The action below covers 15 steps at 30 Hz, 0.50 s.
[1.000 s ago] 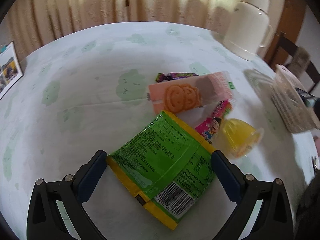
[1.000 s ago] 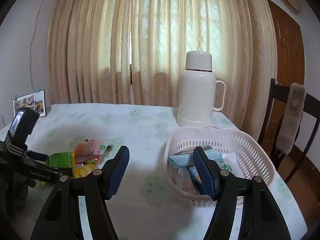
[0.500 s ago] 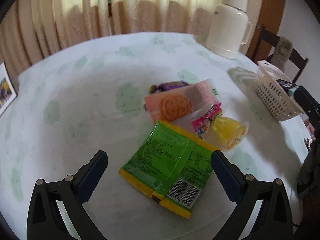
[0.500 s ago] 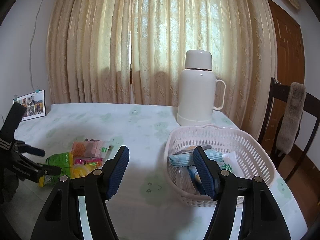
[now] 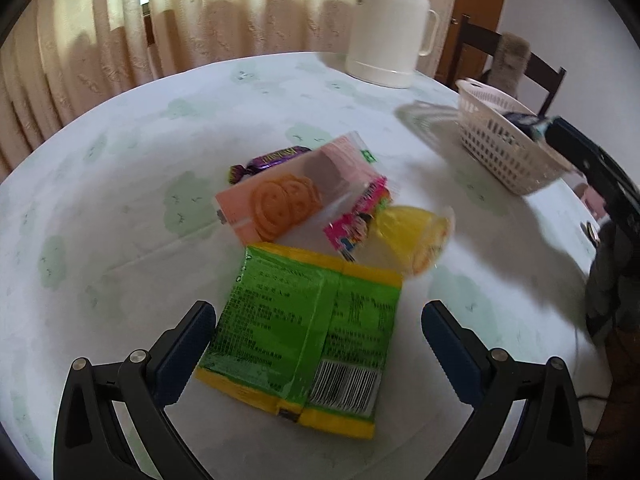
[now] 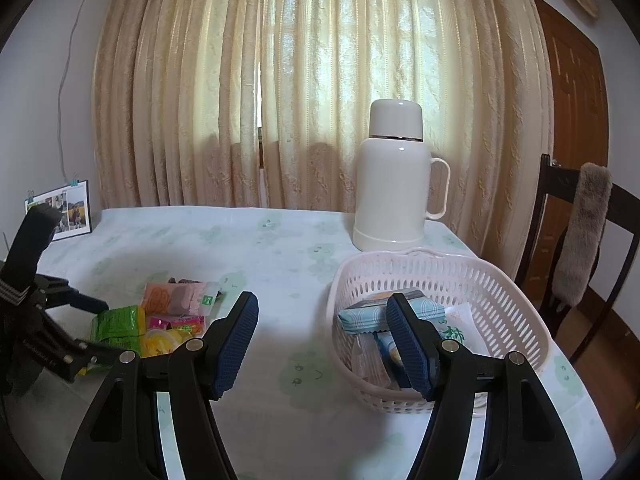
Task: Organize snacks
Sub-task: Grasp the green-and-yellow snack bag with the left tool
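The left gripper [image 5: 316, 344] tilts steeply down over the table [image 5: 120, 208], jaws apart, straddling the green snack packet [image 5: 304, 332] without touching it. The right gripper [image 6: 322, 344] hovers empty, jaws apart, before the white basket [image 6: 508, 304]; bare tablecloth lies between.

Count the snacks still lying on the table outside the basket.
5: green packet between the left gripper's open fingers, pink biscuit pack behind it, purple candy farthest back, small pink packet and yellow jelly cup alongside. More may hide underneath.
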{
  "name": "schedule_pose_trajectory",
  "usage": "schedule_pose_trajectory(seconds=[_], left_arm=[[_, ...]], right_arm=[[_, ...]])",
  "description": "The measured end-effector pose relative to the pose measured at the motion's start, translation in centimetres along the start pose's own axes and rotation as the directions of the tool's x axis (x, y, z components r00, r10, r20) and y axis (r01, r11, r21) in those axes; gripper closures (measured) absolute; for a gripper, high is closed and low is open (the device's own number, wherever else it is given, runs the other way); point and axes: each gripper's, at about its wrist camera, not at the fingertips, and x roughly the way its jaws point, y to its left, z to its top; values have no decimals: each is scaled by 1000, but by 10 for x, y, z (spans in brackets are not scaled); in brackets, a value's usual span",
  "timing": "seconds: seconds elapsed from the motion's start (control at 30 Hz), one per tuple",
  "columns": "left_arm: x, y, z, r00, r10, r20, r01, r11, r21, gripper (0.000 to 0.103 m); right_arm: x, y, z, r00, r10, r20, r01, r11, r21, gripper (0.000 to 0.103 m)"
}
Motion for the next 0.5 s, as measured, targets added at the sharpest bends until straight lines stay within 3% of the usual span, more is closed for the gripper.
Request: schedule_pose_trajectory(seconds=[0.2,0.37,0.43,0.5], left_arm=[[6,-6,-3,999,27,-24,-26,999,41,1],[12,-4,-2,998,58,-37,-57,998,22,3],[8,-2,-2,998,60,-20,-60,998,9,18],[7,0,-2,997,71,-14,-71,997,-2,20]], right_arm=[[0,1,1,1000,-1,0,1,1000,0,35],[1,0,0,1000,-7,0,7,1000,1,35],[1,1,-1,1000,-13,1,13,1000,2,35],[0,1,-1,1000,-24,2,24,1000,3,35]])
